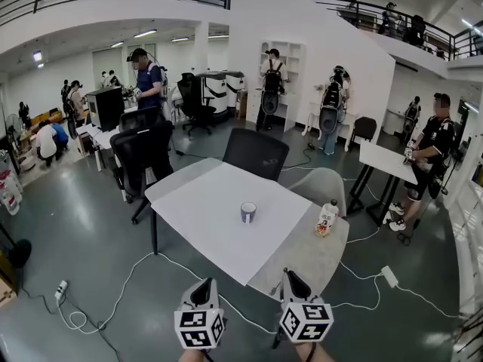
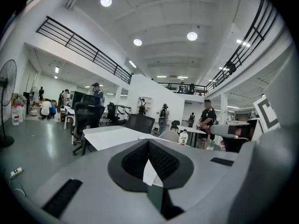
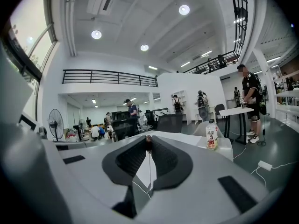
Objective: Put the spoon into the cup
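Inventory, as I am counting it:

- I am holding two hand-held grippers, the left hand-held gripper [image 1: 202, 291] and the right hand-held gripper [image 1: 293, 281], each carrying one marker cube [image 1: 199, 328].
- I am facing one desk [image 1: 302, 259], which is bearing one cup [image 1: 248, 212] and one bottle [image 1: 326, 219].
- I am logging one spoon [image 3: 148, 143], with only its dark end showing between the right jaws.
- Two chairs are standing at the desk's far side: one dark chair [image 1: 256, 153] and one pale chair [image 1: 321, 187].
- One power strip [image 1: 389, 276] is lying on the floor [image 1: 75, 225].

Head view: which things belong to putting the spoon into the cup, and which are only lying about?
For the job: cup; spoon, pinched in the right gripper; table.
Lying about: bottle; chair.
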`<state>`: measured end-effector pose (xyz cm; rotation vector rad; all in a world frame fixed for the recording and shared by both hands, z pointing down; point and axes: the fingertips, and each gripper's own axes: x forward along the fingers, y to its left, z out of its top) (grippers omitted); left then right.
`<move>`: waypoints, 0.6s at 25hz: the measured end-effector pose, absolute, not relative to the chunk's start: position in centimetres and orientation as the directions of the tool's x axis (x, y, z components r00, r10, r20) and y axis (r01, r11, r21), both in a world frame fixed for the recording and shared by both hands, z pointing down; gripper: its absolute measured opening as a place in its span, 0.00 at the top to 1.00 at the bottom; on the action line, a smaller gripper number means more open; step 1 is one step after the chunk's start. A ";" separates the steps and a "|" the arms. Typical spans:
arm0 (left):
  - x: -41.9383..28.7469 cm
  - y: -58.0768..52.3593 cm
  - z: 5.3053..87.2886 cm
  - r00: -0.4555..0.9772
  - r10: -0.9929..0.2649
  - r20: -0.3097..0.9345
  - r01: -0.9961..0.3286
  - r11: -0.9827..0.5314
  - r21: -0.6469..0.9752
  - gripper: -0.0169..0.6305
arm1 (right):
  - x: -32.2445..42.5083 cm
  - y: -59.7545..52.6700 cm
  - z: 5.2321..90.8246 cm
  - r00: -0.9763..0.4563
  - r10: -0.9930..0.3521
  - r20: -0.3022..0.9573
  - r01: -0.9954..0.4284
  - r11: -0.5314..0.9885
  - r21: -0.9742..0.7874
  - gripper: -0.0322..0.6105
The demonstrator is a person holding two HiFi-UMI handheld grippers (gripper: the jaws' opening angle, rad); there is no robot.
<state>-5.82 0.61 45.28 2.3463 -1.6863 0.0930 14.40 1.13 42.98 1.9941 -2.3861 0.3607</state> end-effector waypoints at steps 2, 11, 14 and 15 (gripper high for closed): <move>-5.3 -0.4 45.4 0.323 -0.924 0.204 -0.942 -0.295 0.157 0.95 | 14.9 0.0 43.3 -0.194 -0.968 0.161 -0.971 0.165 -0.174 0.86; -3.7 -3.2 47.7 0.319 -0.913 0.254 -0.946 -0.289 0.150 0.95 | 16.2 -2.9 45.9 -0.206 -0.957 0.206 -0.966 0.165 -0.201 0.86; -3.8 -4.2 48.2 0.320 -0.911 0.260 -0.945 -0.288 0.155 0.95 | 16.2 -3.8 46.6 -0.202 -0.955 0.218 -0.966 0.157 -0.207 0.86; -3.8 -4.7 48.4 0.322 -0.910 0.263 -0.944 -0.290 0.155 0.95 | 16.2 -4.2 46.8 -0.199 -0.955 0.221 -0.966 0.154 -0.207 0.86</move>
